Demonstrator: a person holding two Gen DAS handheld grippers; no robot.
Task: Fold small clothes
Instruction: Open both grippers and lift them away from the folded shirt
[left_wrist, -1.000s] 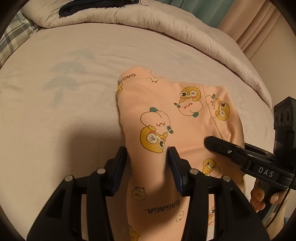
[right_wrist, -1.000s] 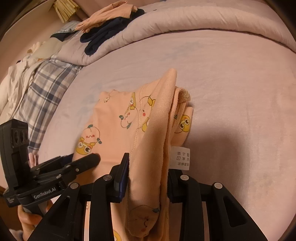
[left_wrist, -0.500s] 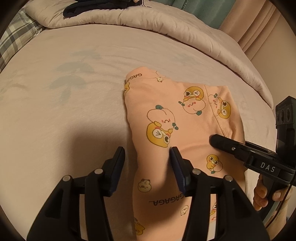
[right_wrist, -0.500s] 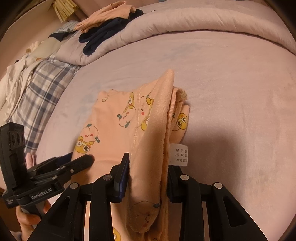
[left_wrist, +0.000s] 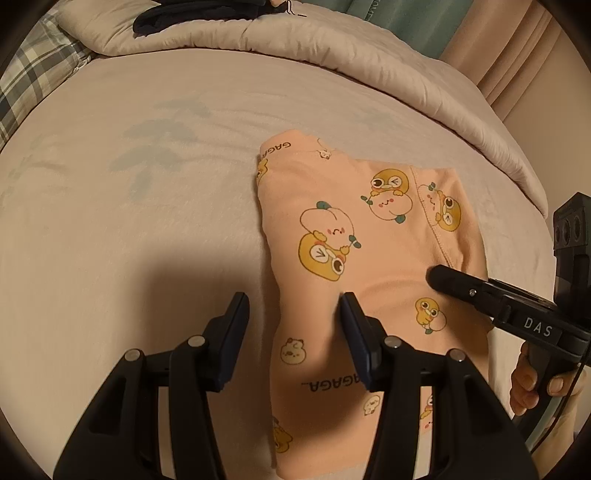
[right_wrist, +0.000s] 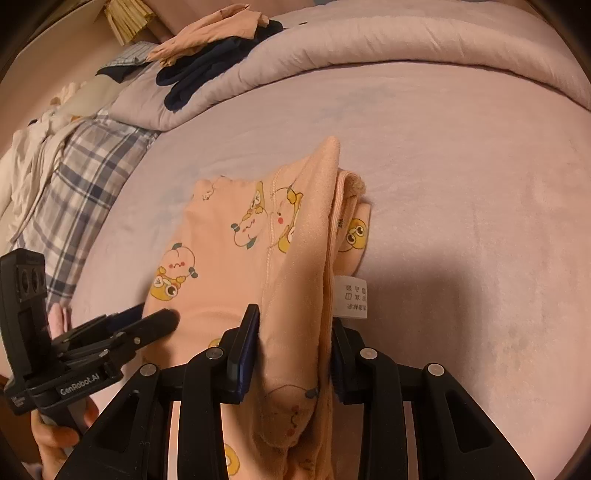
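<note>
- peach garment (left_wrist: 369, 258) with cartoon duck and peach prints lies folded on the bed (left_wrist: 147, 184), roughly mid-mattress, long way running toward the cameras
- right gripper (right_wrist: 295, 343) has its jaws clamped on a bunched-up ridge of the garment's right edge, so that edge stands up off the bed in a thick fold
- white care tag (right_wrist: 351, 297) hangs out just right of that pinched fold, next to the right finger
- left gripper (left_wrist: 295, 325) has its jaws apart; the garment's left edge runs between them, the right finger rests on the cloth and the left one sits over bare sheet, no pinch that i can see
- in the left view the right gripper's finger pokes in from the right, tip on the cloth near the seam
- a hand (left_wrist: 532, 380) shows under that gripper, wrapped round the handle
- rolled-up duvet (right_wrist: 369, 44) lies across the far end of the bed with dark clothes (right_wrist: 207, 70) and another peach piece (right_wrist: 210, 33) piled on it
- plaid fabric (right_wrist: 77, 184) sits at the left side of the bed in the right view, with some white cloth (right_wrist: 26, 173) beyond it
- curtain (left_wrist: 509, 48) in the far right corner of the left view
</note>
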